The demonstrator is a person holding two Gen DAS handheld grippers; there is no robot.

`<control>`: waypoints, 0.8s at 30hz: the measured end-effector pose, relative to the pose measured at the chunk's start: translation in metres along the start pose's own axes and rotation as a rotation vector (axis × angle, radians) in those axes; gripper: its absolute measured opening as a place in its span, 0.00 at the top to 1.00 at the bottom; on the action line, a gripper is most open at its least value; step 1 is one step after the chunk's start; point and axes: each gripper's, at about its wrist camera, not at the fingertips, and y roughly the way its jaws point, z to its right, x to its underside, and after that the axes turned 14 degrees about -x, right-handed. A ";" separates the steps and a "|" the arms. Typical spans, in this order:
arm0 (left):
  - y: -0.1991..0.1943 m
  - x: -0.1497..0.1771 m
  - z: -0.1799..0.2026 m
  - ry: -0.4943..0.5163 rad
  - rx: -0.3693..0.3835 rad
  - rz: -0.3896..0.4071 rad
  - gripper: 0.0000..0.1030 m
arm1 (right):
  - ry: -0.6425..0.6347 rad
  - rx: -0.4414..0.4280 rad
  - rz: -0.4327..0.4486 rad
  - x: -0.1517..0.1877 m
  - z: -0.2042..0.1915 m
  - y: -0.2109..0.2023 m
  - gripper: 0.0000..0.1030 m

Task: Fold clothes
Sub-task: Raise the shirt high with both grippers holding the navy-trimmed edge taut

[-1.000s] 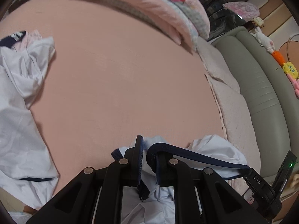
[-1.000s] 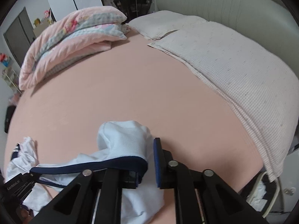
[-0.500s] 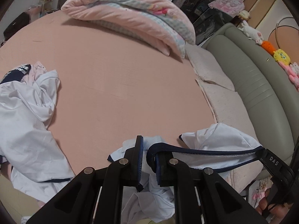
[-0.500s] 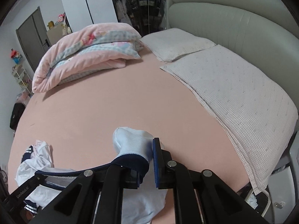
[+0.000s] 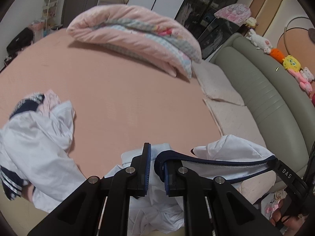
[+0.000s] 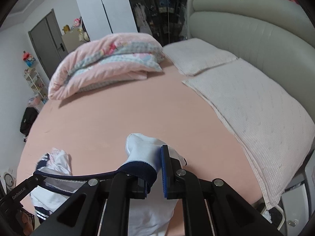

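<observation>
A white garment with a navy hem hangs stretched between my two grippers above the near edge of the pink bed. My left gripper is shut on one end of the hem, and white cloth bunches below its fingers. My right gripper is shut on the other end, where the white garment puffs up over the navy band. Each gripper shows in the other's view: the right gripper at the far right, the left gripper at the lower left.
A heap of white and navy clothes lies on the bed's left side. The same heap of clothes shows in the right wrist view. A folded pink quilt sits at the far side. A pale mat and grey headboard line the right.
Both grippers have risen and tilted up with the garment, so more of the room shows. The navy hem has pulled straighter between them.
</observation>
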 end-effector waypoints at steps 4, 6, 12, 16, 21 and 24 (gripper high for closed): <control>-0.025 -0.016 0.004 0.005 -0.032 0.053 0.91 | -0.023 -0.018 0.031 -0.014 -0.015 -0.020 0.93; -0.039 -0.021 0.005 0.009 -0.038 0.080 0.91 | -0.034 -0.027 0.045 -0.020 -0.023 -0.030 0.93; -0.080 -0.037 0.004 0.002 -0.041 0.125 0.91 | -0.069 -0.053 0.089 -0.039 -0.047 -0.062 0.93; -0.113 -0.045 0.004 0.015 -0.035 0.167 0.91 | -0.089 -0.070 0.143 -0.047 -0.061 -0.093 0.93; -0.148 -0.055 0.011 0.063 -0.010 0.227 0.91 | -0.098 -0.059 0.197 -0.049 -0.075 -0.128 0.93; -0.162 -0.066 0.015 0.083 0.018 0.241 0.91 | -0.088 -0.041 0.220 -0.056 -0.082 -0.144 0.93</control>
